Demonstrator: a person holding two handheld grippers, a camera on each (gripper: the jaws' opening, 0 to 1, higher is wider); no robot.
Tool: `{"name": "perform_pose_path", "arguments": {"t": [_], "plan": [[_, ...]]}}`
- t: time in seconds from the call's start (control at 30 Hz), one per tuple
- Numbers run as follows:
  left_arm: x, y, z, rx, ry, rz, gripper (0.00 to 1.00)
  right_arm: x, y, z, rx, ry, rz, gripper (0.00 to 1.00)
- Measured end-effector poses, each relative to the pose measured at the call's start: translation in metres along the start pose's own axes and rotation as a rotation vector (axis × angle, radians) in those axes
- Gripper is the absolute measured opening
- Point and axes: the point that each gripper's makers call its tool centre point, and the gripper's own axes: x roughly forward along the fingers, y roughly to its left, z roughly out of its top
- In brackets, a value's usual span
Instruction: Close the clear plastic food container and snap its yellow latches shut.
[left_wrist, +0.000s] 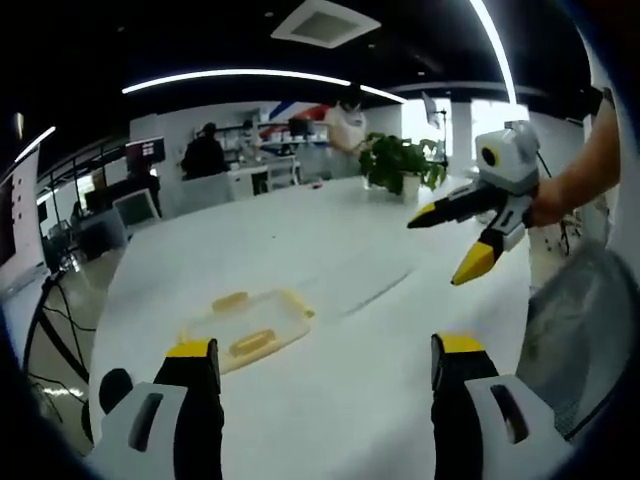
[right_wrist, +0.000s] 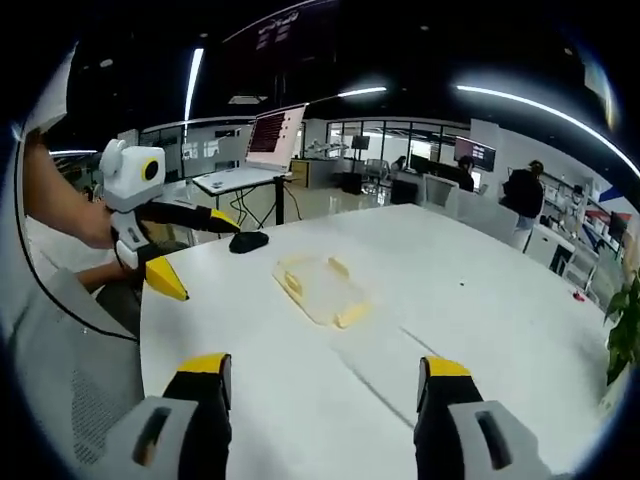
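Container (left_wrist: 245, 331) lies flat on your white surface (left_wrist: 340, 250), clear with yellow latches (left_wrist: 252, 342) along its sides, and nothing is touching it. Your left hand-held gripper (left_wrist: 325, 365) hovers near it with jaws spread wide and empty. Your right hand-held gripper (right_wrist: 325, 385) is likewise spread and empty, well back from the container (right_wrist: 322, 289). A black mouse (right_wrist: 248, 241) sits beyond it, and a potted plant (left_wrist: 400, 165) stands at the far edge.
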Motion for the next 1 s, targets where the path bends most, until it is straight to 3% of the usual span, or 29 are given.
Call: {"name": "perform_pose_path", "arguments": {"t": [1.0], "plan": [[0.015,0.022,-0.014,0.039,0.039,-0.037,0.82,0.032,-0.007,0.009,-0.081,0.048,0.044,0.74]]}}
